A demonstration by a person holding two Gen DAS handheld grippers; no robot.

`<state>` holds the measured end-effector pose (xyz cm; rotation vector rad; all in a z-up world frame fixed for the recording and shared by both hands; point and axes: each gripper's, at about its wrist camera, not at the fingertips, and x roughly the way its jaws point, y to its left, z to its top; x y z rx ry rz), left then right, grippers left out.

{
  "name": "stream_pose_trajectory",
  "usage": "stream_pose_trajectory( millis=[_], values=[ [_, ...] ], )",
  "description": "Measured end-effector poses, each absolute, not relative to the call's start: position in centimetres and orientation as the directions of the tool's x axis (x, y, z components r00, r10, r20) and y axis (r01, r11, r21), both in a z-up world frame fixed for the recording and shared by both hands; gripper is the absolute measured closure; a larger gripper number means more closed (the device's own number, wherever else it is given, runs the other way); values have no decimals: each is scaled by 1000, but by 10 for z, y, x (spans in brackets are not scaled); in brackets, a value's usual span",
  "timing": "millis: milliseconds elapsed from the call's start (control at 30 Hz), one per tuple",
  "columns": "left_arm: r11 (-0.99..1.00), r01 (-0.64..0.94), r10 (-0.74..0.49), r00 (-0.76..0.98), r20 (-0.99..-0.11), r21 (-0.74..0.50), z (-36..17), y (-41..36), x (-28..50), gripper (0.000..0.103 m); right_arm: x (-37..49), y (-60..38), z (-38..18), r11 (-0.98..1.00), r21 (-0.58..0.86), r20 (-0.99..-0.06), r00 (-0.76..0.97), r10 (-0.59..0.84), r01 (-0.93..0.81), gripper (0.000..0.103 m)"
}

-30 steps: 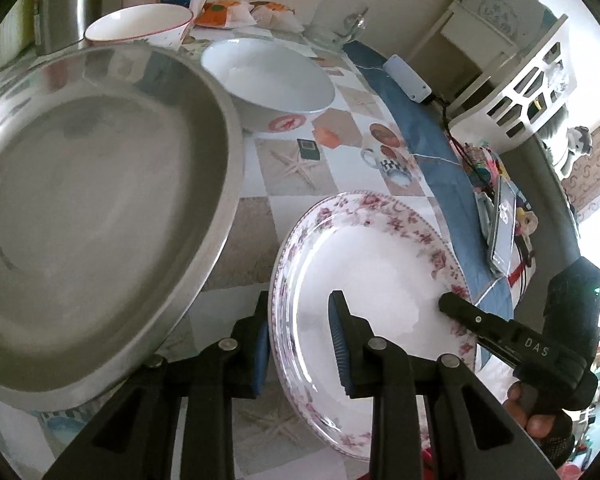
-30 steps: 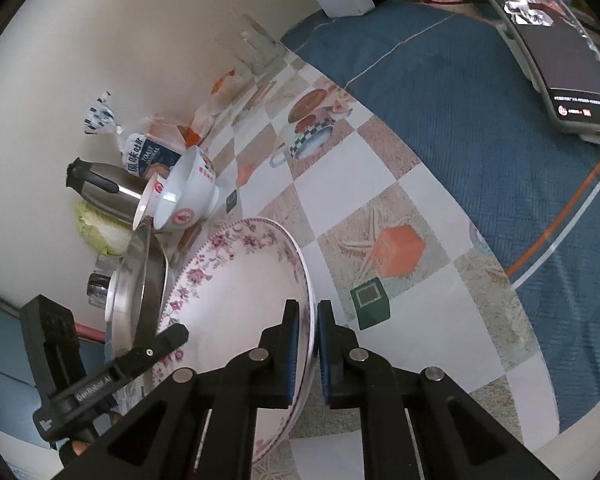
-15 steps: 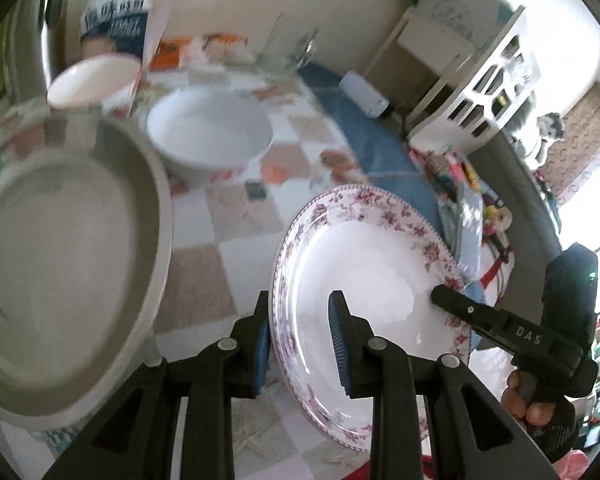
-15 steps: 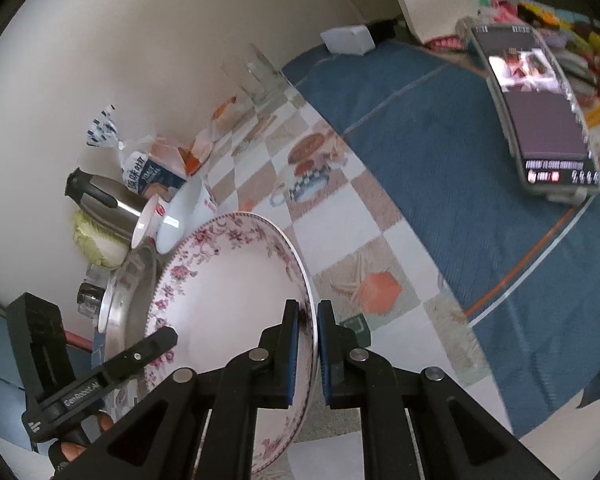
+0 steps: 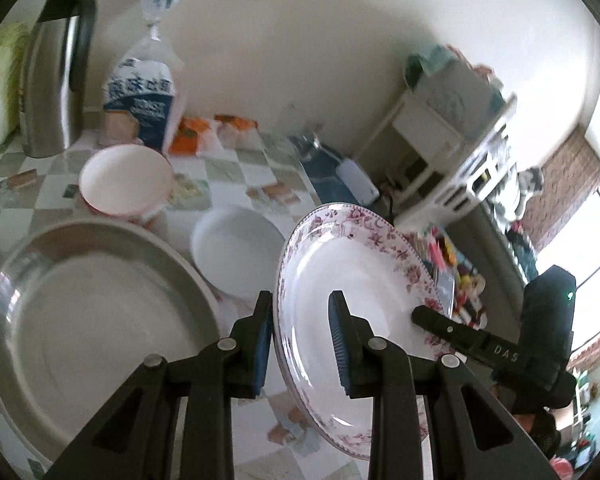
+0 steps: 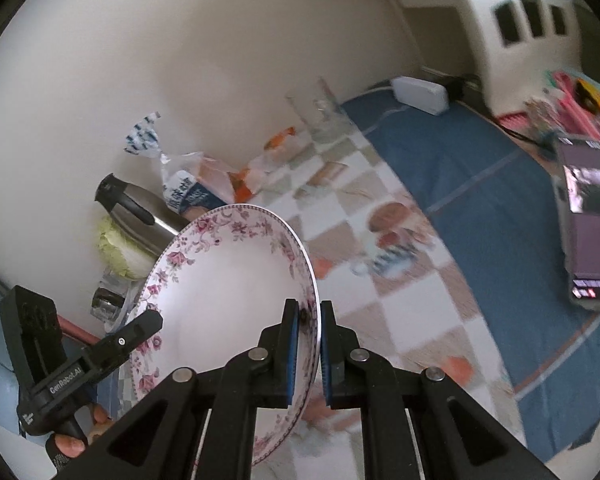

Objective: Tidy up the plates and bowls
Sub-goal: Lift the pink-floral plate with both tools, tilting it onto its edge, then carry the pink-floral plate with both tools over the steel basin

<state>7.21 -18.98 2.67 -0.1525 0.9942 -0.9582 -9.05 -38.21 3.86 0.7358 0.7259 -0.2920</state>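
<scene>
A white plate with a pink floral rim (image 5: 352, 280) hangs in the air above the table, held by both grippers. My left gripper (image 5: 300, 332) straddles its left rim, jaws set wide around the rim. My right gripper (image 6: 309, 344) is shut on the opposite rim of the plate (image 6: 228, 280). A large steel plate (image 5: 84, 312) lies at the left. A white bowl (image 5: 236, 252) sits behind it, and a red-rimmed bowl (image 5: 126, 178) farther back.
A steel thermos (image 5: 56, 68), a toast bag (image 5: 144, 92), snack packets and glasses (image 6: 320, 112) line the wall. A cabbage (image 6: 120, 248) sits by the thermos. A phone (image 6: 588, 220) lies on the blue cloth (image 6: 480, 184) at the right.
Both grippers have lifted the floral plate off the checkered table and raised it, tilting it up. The table objects now sit lower and farther in both views.
</scene>
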Motion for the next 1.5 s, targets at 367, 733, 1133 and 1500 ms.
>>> stream_pose_trajectory(
  millis=[367,733,1133,1500],
  values=[
    [682,534,-710,318,-629,-500,32,-114,122,74,-4,-328,34,762,542,-655,746,120,354,93],
    [733,442,-677,405,-615,-517,37,-50,148,74,41,-276,28,781,564,-651,727,219,269,93],
    [751,376,-660,427,-618,-543,27,-11,160,74,63,-239,19,782,573,-661,702,263,247,92],
    [780,328,-623,333,-707,-533,-14,-29,168,74,66,-245,-6,793,522,-740,630,236,316,92]
  ],
)
